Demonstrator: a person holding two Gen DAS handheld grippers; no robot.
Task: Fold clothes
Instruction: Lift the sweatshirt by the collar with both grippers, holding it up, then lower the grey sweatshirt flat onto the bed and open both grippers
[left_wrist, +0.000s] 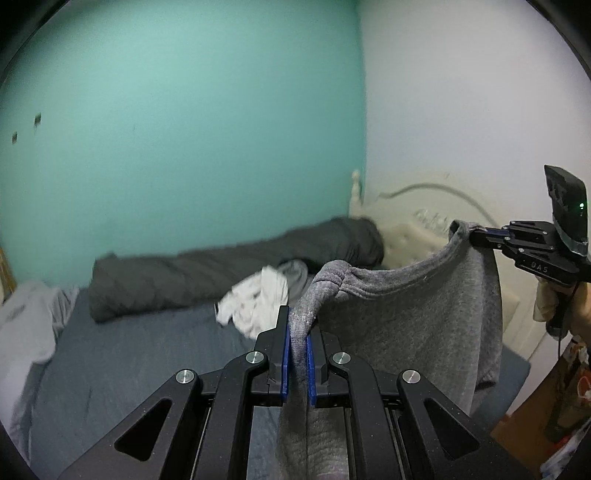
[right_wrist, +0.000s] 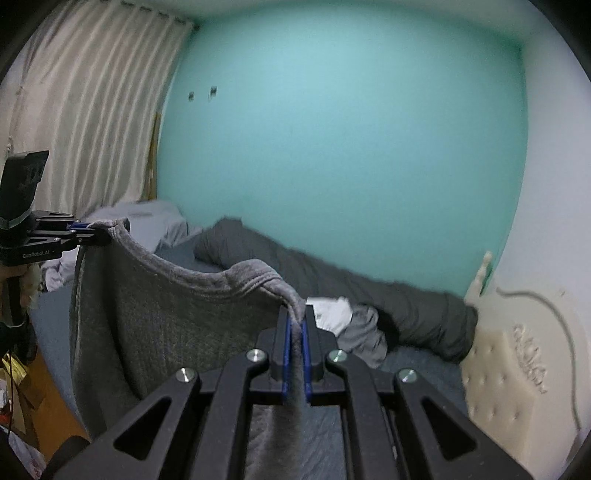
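Observation:
A grey knit garment (left_wrist: 417, 317) hangs in the air between my two grippers, above the bed. My left gripper (left_wrist: 298, 332) is shut on one top corner of it. My right gripper (left_wrist: 474, 234) shows at the far right of the left wrist view, shut on the other top corner. In the right wrist view the garment (right_wrist: 166, 325) sags from my right gripper (right_wrist: 296, 325) across to my left gripper (right_wrist: 99, 230) at the left edge. Its ribbed top edge droops between them and the body hangs down.
A bed with a blue sheet (left_wrist: 140, 354) lies below. A rolled dark grey duvet (left_wrist: 221, 273) lies along the teal wall. White and grey clothes (left_wrist: 258, 299) are piled beside it. A cream tufted headboard (right_wrist: 509, 365) stands at the right. A curtain (right_wrist: 85, 110) hangs at the left.

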